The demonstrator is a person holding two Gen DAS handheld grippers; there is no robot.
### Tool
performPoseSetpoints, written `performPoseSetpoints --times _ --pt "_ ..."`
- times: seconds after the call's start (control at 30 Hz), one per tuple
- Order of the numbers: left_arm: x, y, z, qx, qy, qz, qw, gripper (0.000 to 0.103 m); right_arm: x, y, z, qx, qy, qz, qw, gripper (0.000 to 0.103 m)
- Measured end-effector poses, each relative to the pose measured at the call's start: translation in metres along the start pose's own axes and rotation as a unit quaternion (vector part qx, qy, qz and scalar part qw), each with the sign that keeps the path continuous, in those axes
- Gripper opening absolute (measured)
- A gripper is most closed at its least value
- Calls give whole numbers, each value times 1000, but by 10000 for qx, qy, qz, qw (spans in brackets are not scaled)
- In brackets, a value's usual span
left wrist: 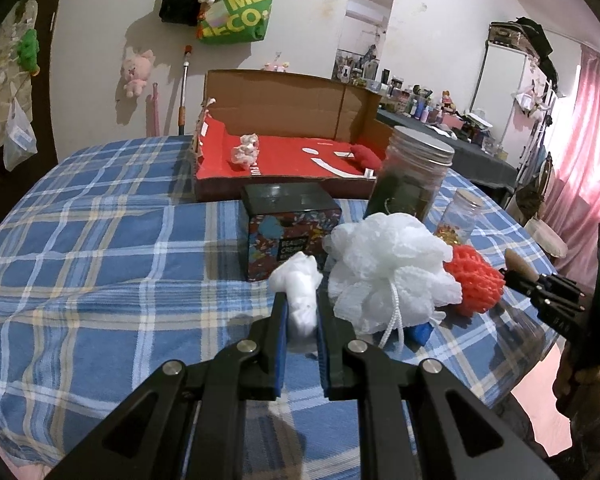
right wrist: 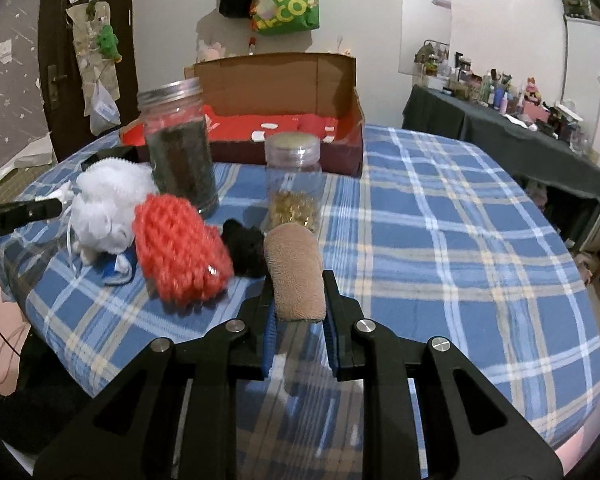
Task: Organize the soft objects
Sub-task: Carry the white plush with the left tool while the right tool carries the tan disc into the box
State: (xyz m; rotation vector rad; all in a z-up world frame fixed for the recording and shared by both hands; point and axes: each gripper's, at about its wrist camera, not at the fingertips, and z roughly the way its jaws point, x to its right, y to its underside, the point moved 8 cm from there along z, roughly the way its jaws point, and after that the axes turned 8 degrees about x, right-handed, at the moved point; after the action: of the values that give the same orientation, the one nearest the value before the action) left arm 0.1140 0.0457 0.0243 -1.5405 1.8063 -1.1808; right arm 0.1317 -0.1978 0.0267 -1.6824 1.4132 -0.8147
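Fingers of the left gripper are clamped on a white wad, crumpled so that what it is stays unclear. The right gripper is clamped on a tan pad, held above the plaid cloth. Just past the white wad lie a white mesh puff and an orange net ball; a blue scrap pokes out from under the puff, mostly hidden. In the right view, a black lump sits behind the ball, partly covered by the pad. Behind them stand a dark box, a tall jar of dark stuff, and a small jar of gold bits. Farthest is an open carton with a red floor, holding a pale wad and a red lump, half cut off by the tall jar.
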Motion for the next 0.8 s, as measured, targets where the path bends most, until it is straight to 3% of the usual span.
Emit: performPoseSetpoints --times 0.43,0.8 --pt "-4 -37 -3 190 28 33 9998 14 -1 -48 8 252 -56 -38 9997 19" --pt "-6 -79 21 196 72 104 9997 14 7 -89 37 252 -258 -37 9993 19"
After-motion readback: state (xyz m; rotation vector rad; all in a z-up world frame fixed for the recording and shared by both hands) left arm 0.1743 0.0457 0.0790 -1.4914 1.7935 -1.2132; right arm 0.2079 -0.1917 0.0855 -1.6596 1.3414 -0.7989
